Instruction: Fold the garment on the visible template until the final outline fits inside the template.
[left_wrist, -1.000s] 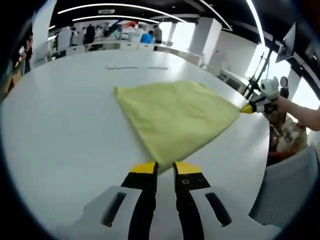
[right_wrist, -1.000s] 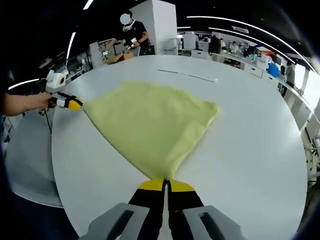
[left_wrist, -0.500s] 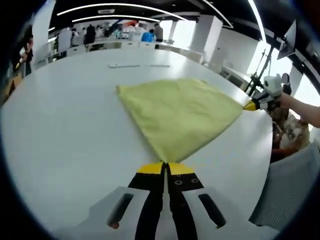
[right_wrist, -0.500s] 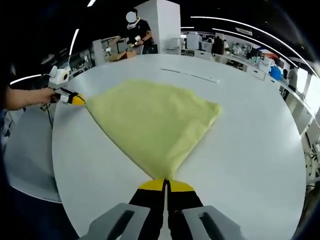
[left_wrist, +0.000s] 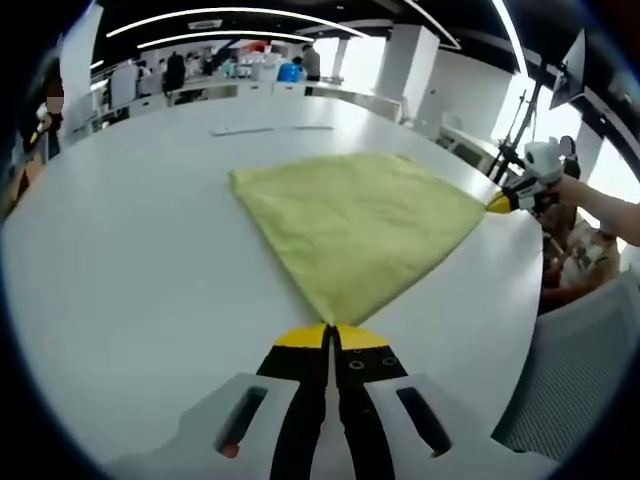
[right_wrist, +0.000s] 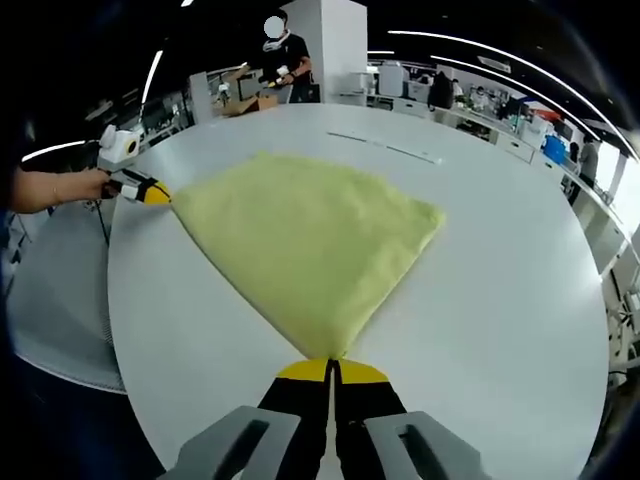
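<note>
One yellow cloth (left_wrist: 360, 225) is counted on one white table (left_wrist: 130, 260). Two grippers are seen, the left gripper (left_wrist: 331, 330) and the right gripper (right_wrist: 331, 362). Two thin strips (right_wrist: 385, 148) are spotted at the table's far edge.

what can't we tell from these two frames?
- Template: no outline made out on the table in either view; whether the garment covers it cannot be told.
- Garment type and layer count: reads as a flat yellow sheet.
- Corners inside the left gripper and right gripper: hidden by the shut jaws.
- Thin strip on the table, left gripper view: too small to identify.
</note>
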